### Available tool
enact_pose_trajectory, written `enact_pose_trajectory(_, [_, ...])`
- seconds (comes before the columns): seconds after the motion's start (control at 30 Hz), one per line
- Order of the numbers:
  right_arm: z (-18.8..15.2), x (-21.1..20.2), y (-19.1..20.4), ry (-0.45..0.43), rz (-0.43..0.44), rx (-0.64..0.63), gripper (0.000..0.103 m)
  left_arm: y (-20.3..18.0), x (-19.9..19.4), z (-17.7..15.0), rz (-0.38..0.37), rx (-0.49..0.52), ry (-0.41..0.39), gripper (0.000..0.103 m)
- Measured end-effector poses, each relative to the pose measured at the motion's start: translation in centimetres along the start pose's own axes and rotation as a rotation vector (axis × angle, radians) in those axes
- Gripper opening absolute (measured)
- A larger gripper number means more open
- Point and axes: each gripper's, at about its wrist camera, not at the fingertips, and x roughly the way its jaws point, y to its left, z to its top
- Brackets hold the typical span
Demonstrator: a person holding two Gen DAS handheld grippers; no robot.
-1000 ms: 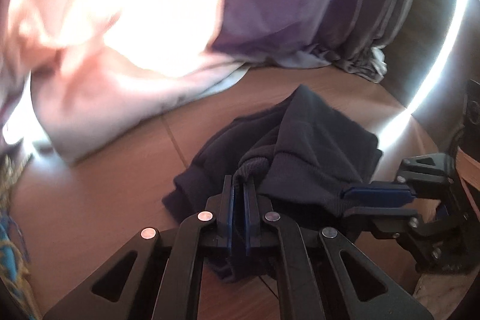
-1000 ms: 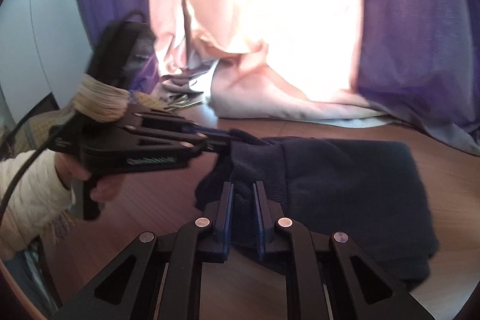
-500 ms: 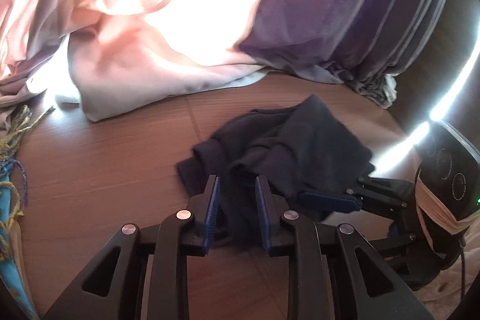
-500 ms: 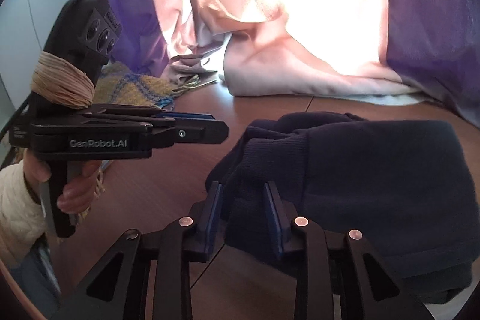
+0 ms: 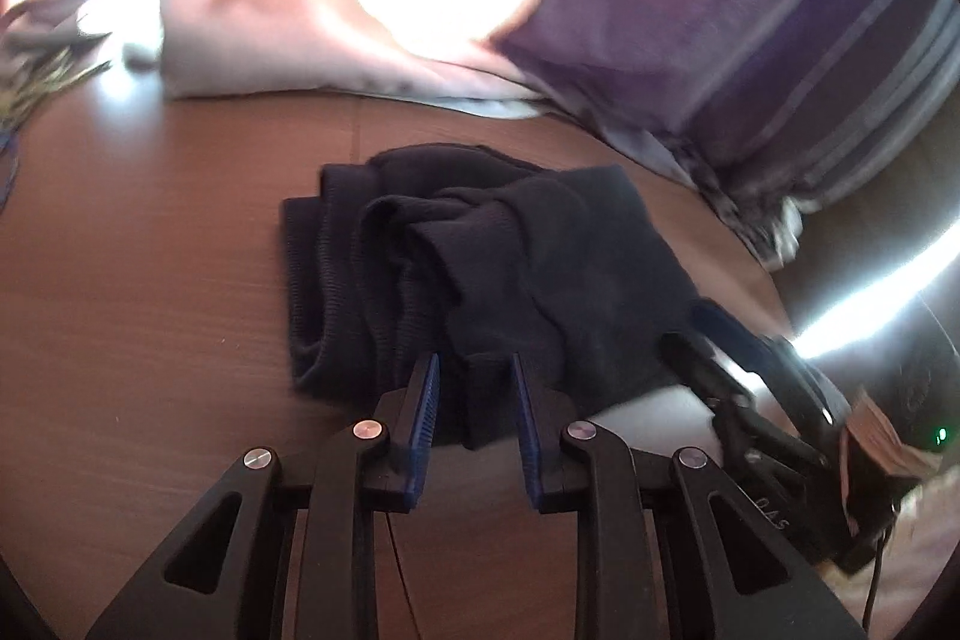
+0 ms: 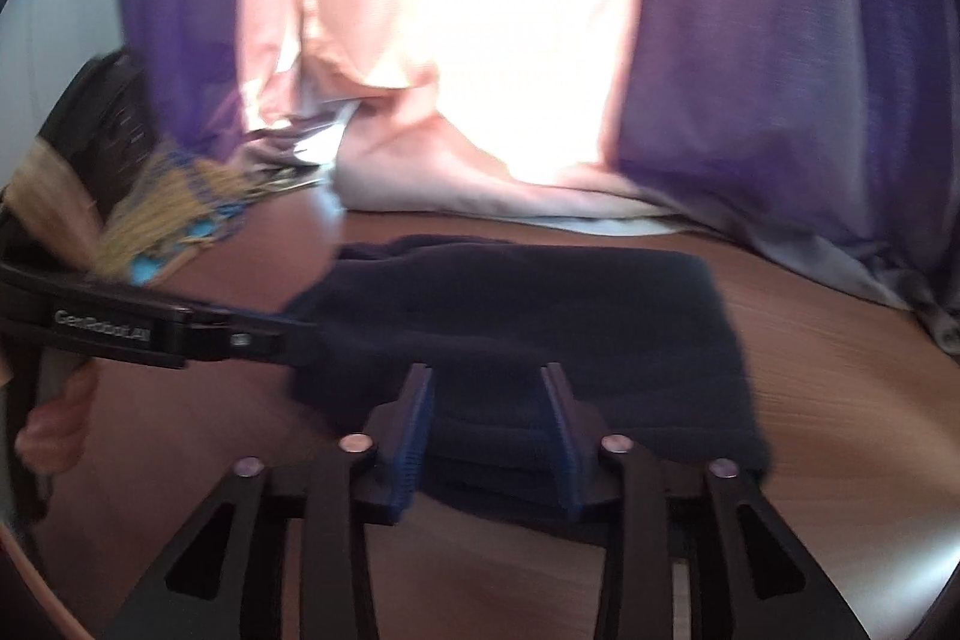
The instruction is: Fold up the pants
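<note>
The dark pants (image 6: 540, 316) lie folded into a thick bundle on the wooden table (image 5: 150, 280), long axis running across it, parallel to the pink curtain (image 6: 480, 40) behind. The left gripper (image 5: 474, 388) stands slightly spread around a loose fold; the right gripper (image 6: 486, 400), jaws just widening, straddles the near edge. A fringed cloth (image 6: 174, 220) lies left of the pants.

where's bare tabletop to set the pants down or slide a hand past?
Free: bare table left of the pants, out to the fringed cloth; also a patch right of the pants, bounded by the purple curtain. A narrow strip lies between the pants and the pink curtain. Crowded: the near edge, where both grippers straddle the pants.
</note>
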Motion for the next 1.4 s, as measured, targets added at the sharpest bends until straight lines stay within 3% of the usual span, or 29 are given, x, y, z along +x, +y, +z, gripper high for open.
enact_pose_trajectory(0.17, [-0.2, -0.1, -3.4, -0.022, -0.181, 0.118, 0.051, -0.1, 1.1, 0.1, 0.019, -0.1, -0.015, 0.032])
enact_pose_trajectory(0.4, [-1.3, 0.1, -7.8, -0.021, -0.298, 0.265, 0.054, -0.6, 2.5, 0.1, 0.086, -0.161, -0.024, 0.042])
enact_pose_trajectory(0.5, [-2.2, 0.7, -8.9, 0.005, -0.286, 0.327, 0.054, -1.0, 3.0, 0.0, 0.12, -0.161, -0.022, 0.042])
enact_pose_trajectory(0.57, [-2.9, 0.9, -9.5, 0.018, -0.26, 0.358, 0.054, -1.1, 3.2, -0.1, 0.166, -0.149, -0.031, 0.024])
enact_pose_trajectory(0.73, [-3.2, 0.8, -9.7, 0.017, -0.249, 0.354, 0.054, -1.5, 1.9, 0.1, 0.149, -0.07, -0.053, 0.01])
enact_pose_trajectory(0.9, [-2.6, -0.1, -8.6, -0.021, -0.242, 0.312, 0.054, -3.5, -0.9, 1.5, 0.222, 0.042, -0.144, 0.011])
enact_pose_trajectory(1.1, [-1.0, 0.4, -9.1, -0.062, -0.264, 0.324, 0.068, -0.8, 1.3, 2.0, 0.308, 0.047, -0.091, 0.011])
enact_pose_trajectory(1.2, [-0.3, 1.9, -9.8, -0.005, -0.231, 0.338, 0.069, -0.5, 2.1, 1.9, 0.334, 0.061, -0.088, 0.012])
enact_pose_trajectory(1.4, [0.1, 3.6, -10.5, 0.057, -0.19, 0.391, 0.069, 0.1, 1.9, 2.0, 0.343, 0.057, -0.076, 0.028])
